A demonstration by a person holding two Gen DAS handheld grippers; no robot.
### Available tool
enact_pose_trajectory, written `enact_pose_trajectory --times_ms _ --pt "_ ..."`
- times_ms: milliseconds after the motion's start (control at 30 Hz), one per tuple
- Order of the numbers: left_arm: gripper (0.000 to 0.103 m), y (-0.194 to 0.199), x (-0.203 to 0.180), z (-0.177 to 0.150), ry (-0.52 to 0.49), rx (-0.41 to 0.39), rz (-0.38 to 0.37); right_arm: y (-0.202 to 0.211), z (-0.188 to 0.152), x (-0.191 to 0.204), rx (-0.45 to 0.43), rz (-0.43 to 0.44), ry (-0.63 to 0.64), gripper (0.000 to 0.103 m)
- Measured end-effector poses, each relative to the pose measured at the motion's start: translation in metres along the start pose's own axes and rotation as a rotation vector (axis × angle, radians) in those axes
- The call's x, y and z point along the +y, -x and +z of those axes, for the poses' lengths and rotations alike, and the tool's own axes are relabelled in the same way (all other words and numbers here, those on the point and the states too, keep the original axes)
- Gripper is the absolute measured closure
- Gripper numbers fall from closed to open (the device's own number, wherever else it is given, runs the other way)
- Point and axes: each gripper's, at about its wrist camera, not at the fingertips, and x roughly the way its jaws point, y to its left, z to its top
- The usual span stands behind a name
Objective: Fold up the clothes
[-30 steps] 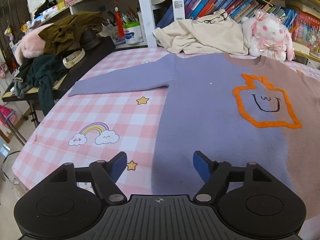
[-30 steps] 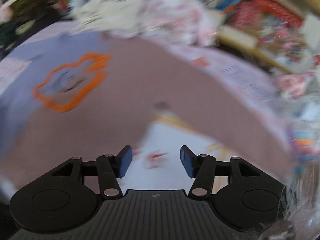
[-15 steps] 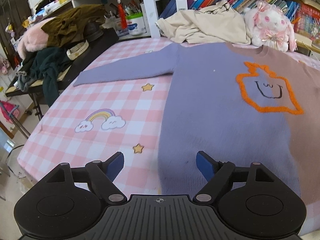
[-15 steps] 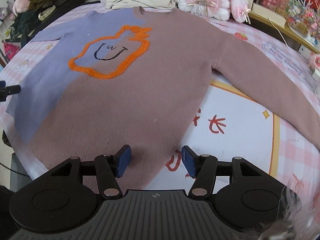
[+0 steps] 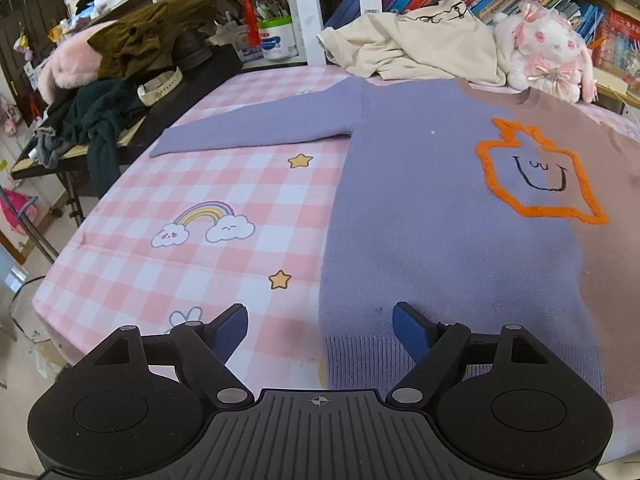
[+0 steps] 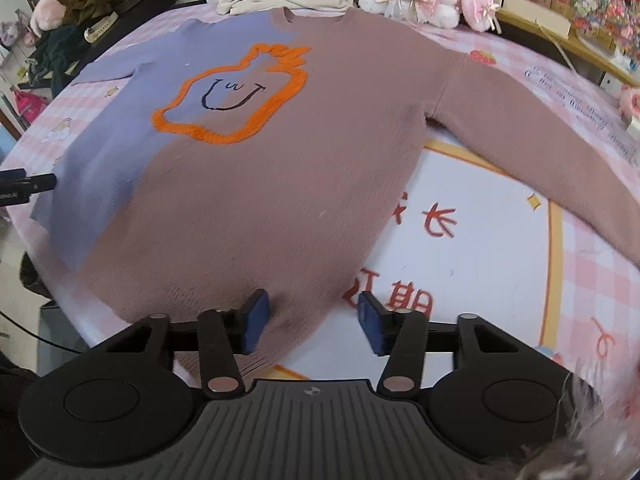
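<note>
Sweater (image 5: 440, 208) lies flat, front up, on the pink checked tablecloth (image 5: 208, 184). Left gripper (image 5: 320, 330) is spread apart at its purple hem corner; right gripper (image 6: 312, 318) is also apart, at the brown hem corner.

— Any writing you can read here?
— Red Chinese characters on the white round panel of the pink checked tablecloth (image 6: 496, 248): 长 and 期 are legible; the rest is hidden or blurred.
</note>
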Motion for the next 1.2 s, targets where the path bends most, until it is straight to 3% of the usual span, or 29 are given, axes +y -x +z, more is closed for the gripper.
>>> enact_pose_trajectory --times_ms 133,367,767,933,1200 --pt "0.021 0.004 -0.002 -0.001 -0.011 -0.022 0.009 -0.001 0.000 0.003 0.002 0.016 0.006 0.072" --pt "0.021 0.006 -0.002 -0.001 -0.030 -0.014 0.005 -0.002 -0.001 0.002 -0.003 0.008 -0.008 0.071" --pt "0.021 -0.003 0.012 0.012 -0.071 -0.072 -0.089 0.008 -0.010 0.008 -0.028 -0.070 -0.125 0.071" --pt "0.021 0.001 0.027 0.012 -0.066 -0.097 -0.157 0.012 -0.011 0.019 -0.037 -0.118 -0.168 0.096" --pt "0.021 0.002 0.041 0.003 -0.134 -0.105 -0.256 0.027 -0.004 0.037 -0.100 -0.220 -0.212 0.098"
